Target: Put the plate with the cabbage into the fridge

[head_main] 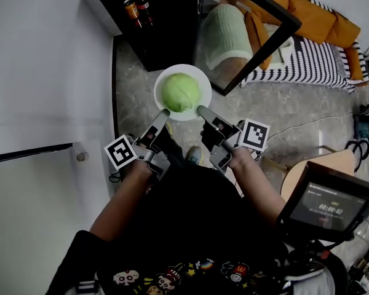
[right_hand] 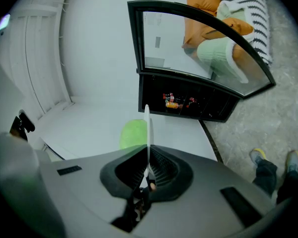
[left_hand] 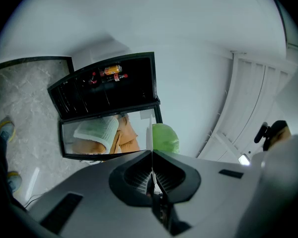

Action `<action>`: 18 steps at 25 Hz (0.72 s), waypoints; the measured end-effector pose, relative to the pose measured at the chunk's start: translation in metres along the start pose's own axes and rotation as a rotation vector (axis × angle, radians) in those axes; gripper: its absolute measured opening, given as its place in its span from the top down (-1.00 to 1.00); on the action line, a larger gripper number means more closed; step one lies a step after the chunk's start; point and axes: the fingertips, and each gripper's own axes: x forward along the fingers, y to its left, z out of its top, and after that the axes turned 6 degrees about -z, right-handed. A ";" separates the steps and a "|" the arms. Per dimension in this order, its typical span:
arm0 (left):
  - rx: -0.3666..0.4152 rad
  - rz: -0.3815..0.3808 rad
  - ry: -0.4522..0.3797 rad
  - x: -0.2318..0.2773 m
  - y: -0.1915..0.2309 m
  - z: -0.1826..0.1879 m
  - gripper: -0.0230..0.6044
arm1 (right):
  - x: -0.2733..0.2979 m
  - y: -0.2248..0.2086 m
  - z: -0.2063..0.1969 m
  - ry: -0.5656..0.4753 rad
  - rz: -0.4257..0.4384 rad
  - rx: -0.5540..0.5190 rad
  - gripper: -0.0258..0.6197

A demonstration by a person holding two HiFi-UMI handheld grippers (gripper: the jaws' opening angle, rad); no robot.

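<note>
A white plate point(head_main: 197, 106) carrying a round green cabbage point(head_main: 181, 92) is held in the air in front of the open fridge point(head_main: 160, 35). My left gripper point(head_main: 164, 114) is shut on the plate's near-left rim and my right gripper point(head_main: 201, 110) on its near-right rim. In the left gripper view the plate point(left_hand: 150, 133) shows edge-on between the jaws of the left gripper point(left_hand: 152, 155), with the cabbage point(left_hand: 166, 139) to its right. The right gripper view shows the plate point(right_hand: 147, 125) clamped in the right gripper point(right_hand: 148, 155), the cabbage point(right_hand: 132, 134) to its left.
The fridge's glass door point(head_main: 249, 35) swings open to the right, and bottles point(head_main: 137, 6) stand on a shelf inside. A white wall point(head_main: 43, 72) lies to the left. A sofa with orange cushions point(head_main: 313, 35) and a screen device point(head_main: 326, 204) are on the right.
</note>
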 end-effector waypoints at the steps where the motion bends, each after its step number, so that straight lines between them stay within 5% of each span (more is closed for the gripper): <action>1: -0.001 0.002 0.001 0.000 0.000 0.000 0.90 | 0.000 0.000 0.000 0.000 0.000 -0.002 0.87; 18: 0.004 0.004 0.031 0.007 -0.001 0.000 0.90 | -0.005 -0.001 0.005 -0.036 0.002 0.010 0.87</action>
